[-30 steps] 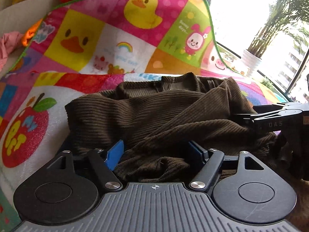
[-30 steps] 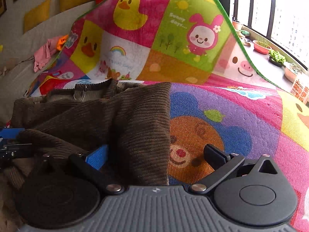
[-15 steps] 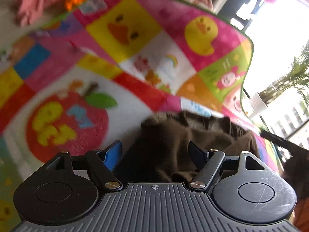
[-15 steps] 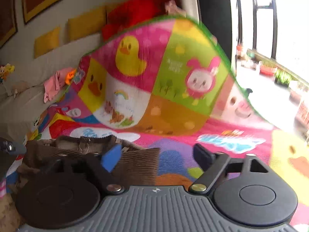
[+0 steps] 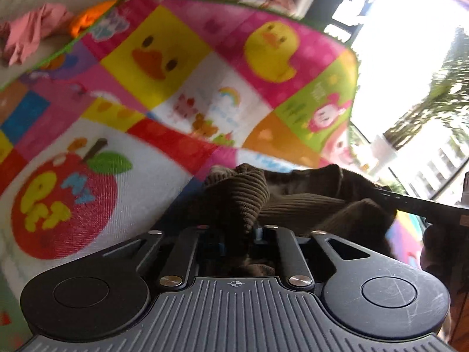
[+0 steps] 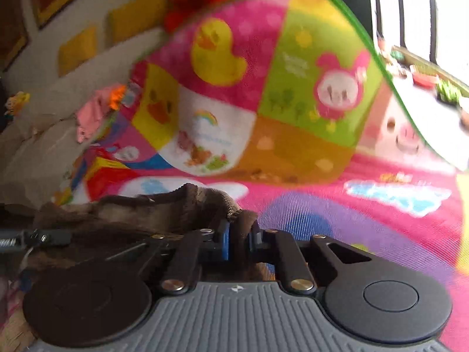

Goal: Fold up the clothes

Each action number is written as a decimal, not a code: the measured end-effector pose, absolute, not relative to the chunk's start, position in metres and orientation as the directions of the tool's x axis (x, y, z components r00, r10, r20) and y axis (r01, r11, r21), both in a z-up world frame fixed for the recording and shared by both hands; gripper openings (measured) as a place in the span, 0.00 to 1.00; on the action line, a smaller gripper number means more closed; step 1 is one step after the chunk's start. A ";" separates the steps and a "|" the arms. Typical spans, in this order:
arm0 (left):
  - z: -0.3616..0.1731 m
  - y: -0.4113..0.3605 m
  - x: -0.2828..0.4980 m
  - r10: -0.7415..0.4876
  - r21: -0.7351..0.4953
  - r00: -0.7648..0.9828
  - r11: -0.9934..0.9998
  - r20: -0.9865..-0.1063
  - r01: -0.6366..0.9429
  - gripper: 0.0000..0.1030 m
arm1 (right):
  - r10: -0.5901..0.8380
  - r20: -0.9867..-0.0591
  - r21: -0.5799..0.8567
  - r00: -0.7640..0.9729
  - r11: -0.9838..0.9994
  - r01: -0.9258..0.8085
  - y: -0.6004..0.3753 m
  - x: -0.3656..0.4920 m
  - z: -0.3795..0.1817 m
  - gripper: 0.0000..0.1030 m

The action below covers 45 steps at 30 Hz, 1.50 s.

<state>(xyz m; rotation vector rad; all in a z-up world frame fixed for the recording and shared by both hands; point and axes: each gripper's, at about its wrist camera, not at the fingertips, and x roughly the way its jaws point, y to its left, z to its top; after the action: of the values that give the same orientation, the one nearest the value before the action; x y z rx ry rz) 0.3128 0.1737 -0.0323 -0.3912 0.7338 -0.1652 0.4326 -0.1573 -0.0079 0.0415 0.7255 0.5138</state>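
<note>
Both hand-held grippers, open half a second ago, now stand with jaws drawn together on folds of the brown corduroy garment [image 5: 307,205], which has been gathered into a tighter bunch than it formed one second ago. Left hand-held gripper [image 5: 247,233]: jaws narrow, a ribbed fold of the garment pinched between them and rising in a hump just beyond the fingertips. Right hand-held gripper [image 6: 239,242]: jaws narrow, a rolled edge of the same garment [image 6: 164,214] clamped between the blue pad and the black pad. The garment lies on the colourful play mat [image 5: 88,135], beside the red apple print [image 5: 64,208] in the left wrist view and next to the blue-and-purple patch [image 6: 337,228] in the right wrist view. Beyond the garment, the far part of the mat [image 6: 263,88] curves upward, showing yellow duck prints [image 5: 271,51]. A pink cloth [image 5: 32,36] and an orange item [image 5: 85,22] lie past the mat's green edge. In the left wrist view the right hand-held gripper's dark finger [image 5: 425,208] crosses the garment's far right side. Both views are motion-blurred.
</note>
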 end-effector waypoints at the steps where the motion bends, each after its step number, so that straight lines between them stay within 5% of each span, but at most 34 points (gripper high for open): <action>1: -0.021 0.173 0.300 -0.296 -0.406 0.744 0.913 -0.599 0.036 0.11 | 0.485 -0.598 0.212 0.639 0.864 -0.457 -0.163 0.421 0.004 0.10; 8: 0.020 0.157 0.190 -0.378 -0.376 0.776 0.906 -0.505 0.197 0.12 | 0.530 -0.518 0.134 0.672 0.826 -0.548 -0.223 0.303 0.043 0.10; 13: -0.012 0.149 0.129 -0.356 -0.333 0.702 0.926 -0.617 0.177 0.34 | 0.468 -0.617 0.070 0.632 0.833 -0.548 -0.259 0.238 0.000 0.11; 15: -0.023 0.153 0.108 -0.361 -0.352 0.669 0.923 -0.650 0.156 0.49 | 0.436 -0.661 0.074 0.611 0.848 -0.525 -0.277 0.225 -0.016 0.17; 17: -0.028 0.161 0.091 -0.370 -0.391 0.660 0.912 -0.654 0.125 0.58 | 0.418 -0.676 0.103 0.608 0.870 -0.483 -0.298 0.217 -0.026 0.40; 20: -0.024 0.177 0.078 -0.421 -0.511 0.687 0.855 -0.592 0.084 0.75 | 0.449 -0.634 0.196 0.629 0.881 -0.431 -0.322 0.212 -0.020 0.54; 24: -0.022 0.189 0.097 -0.516 -0.710 0.718 0.703 -0.468 0.042 0.86 | 0.567 -0.542 0.372 0.620 0.823 -0.428 -0.324 0.223 -0.012 0.64; 27: -0.037 0.180 0.131 -0.566 -0.780 0.690 0.625 -0.451 0.003 0.91 | 0.622 -0.508 0.458 0.596 0.781 -0.425 -0.306 0.243 -0.020 0.66; 32: -0.069 0.168 0.175 -0.609 -0.841 0.642 0.530 -0.466 -0.109 0.89 | 0.633 -0.506 0.476 0.585 0.771 -0.423 -0.261 0.269 -0.042 0.66; 33: -0.068 0.165 0.177 -0.596 -0.828 0.642 0.549 -0.482 -0.111 0.82 | 0.639 -0.501 0.465 0.584 0.768 -0.441 -0.254 0.269 -0.042 0.63; 34: -0.067 0.161 0.179 -0.583 -0.814 0.642 0.569 -0.497 -0.114 0.76 | 0.624 -0.507 0.429 0.595 0.781 -0.453 -0.245 0.267 -0.041 0.48; 39: -0.045 0.154 0.161 -0.543 -0.769 0.661 0.634 -0.518 -0.082 0.25 | 0.553 -0.501 0.275 0.666 0.831 -0.483 -0.236 0.241 -0.014 0.17; 45: -0.009 0.145 0.094 -0.568 -0.762 0.706 0.644 -0.423 0.062 0.20 | 0.588 -0.407 0.258 0.699 0.808 -0.530 -0.273 0.168 0.028 0.10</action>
<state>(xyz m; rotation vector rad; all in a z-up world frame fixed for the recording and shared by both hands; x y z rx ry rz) 0.0940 0.1452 -0.0087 -0.7981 0.7073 -0.3952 0.1683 -0.2731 0.0276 0.1241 0.4956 0.6248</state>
